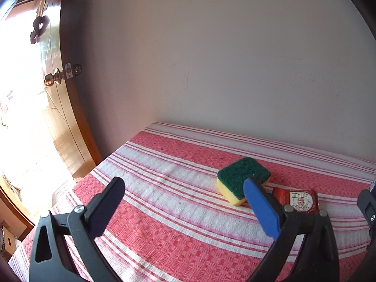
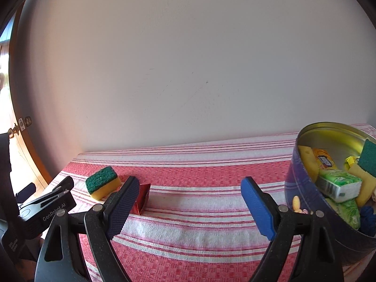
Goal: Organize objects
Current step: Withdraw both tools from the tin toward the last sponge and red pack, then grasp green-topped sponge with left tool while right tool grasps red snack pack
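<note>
**Red-striped cloth, one sponge and one packet outside the tin**

Red-and-white woven cloth (image 1: 178, 223) covers the tabletop, which runs up to a plain pale wall (image 1: 223, 58). On it lies a sponge (image 1: 242, 179) with a green scouring face up and a yellow body below. Just beside the sponge, on its right in the left wrist view, lies a small red packet (image 1: 299, 198) with printed characters on a white label; whether the two touch cannot be told.

The left gripper (image 1: 184, 193) hangs over the cloth with its jaws spread wide and nothing between them. Its blue fingertip overlaps the near edge of the sponge in the view. The right gripper (image 2: 190, 193) is likewise spread wide and holds nothing, above bare cloth between the sponge and the tin.

A round blue tin (image 2: 305, 192) stands at the right edge of the right wrist view, its metal interior showing. Inside it lie a green-and-white tissue pack (image 2: 338, 185), an orange packet (image 2: 324, 159), yellow sponges, one of them green-faced (image 2: 369, 157), and other small items too jumbled to name.

At far left a wooden door (image 1: 61, 127) with a brass knob (image 1: 52, 80) stands in strong glare.
</note>
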`<state>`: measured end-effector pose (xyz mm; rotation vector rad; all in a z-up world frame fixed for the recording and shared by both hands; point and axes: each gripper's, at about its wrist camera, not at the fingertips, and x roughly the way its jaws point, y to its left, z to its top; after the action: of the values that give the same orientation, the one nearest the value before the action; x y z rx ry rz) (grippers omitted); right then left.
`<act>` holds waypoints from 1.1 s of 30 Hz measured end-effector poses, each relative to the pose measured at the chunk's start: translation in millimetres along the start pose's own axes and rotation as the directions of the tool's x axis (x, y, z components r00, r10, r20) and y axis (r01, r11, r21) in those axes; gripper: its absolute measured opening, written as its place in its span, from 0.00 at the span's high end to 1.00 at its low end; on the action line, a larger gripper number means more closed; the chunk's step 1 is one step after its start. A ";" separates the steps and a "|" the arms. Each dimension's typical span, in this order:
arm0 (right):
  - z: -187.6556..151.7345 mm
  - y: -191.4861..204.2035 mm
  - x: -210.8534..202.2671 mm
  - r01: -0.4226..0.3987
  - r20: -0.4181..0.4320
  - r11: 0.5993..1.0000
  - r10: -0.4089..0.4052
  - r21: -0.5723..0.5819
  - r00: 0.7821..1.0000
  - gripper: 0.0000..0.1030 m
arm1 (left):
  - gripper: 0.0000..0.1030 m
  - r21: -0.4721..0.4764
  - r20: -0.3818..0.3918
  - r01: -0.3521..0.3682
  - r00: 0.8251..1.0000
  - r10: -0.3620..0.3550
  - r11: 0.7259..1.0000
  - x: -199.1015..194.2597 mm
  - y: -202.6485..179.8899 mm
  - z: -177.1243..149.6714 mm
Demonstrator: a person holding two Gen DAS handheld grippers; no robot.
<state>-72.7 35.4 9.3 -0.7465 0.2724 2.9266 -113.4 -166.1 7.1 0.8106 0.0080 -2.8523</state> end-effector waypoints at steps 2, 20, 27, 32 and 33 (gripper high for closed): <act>0.2 10.6 13.8 -0.013 -0.051 1.000 0.013 -0.014 0.999 0.13 | 0.01 -0.018 -0.021 -0.010 1.000 0.010 1.000 8.3 8.4 2.5; -8.7 87.0 112.6 -0.012 -0.364 0.991 -0.038 -0.134 0.931 0.40 | 0.01 -0.050 -0.125 0.018 0.992 -0.024 0.999 43.1 30.4 13.1; -7.0 63.0 106.3 -0.067 -0.349 0.993 0.030 -0.096 0.937 0.46 | 0.01 -0.037 -0.124 0.074 0.989 -0.078 0.997 42.3 27.7 13.1; -3.6 28.1 69.4 -0.037 -0.242 0.992 0.006 -0.124 0.970 0.46 | 0.01 0.018 -0.105 0.143 0.984 -0.140 0.990 36.8 11.3 13.3; -4.0 20.2 60.7 -0.027 -0.220 0.991 -0.003 -0.134 0.975 0.46 | 0.01 0.028 -0.107 0.170 0.980 -0.167 0.985 36.7 6.0 13.6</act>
<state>-126.8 18.5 -20.6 -1.0955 0.0955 2.8971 -150.2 -178.8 -0.3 1.0118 0.0400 -2.9710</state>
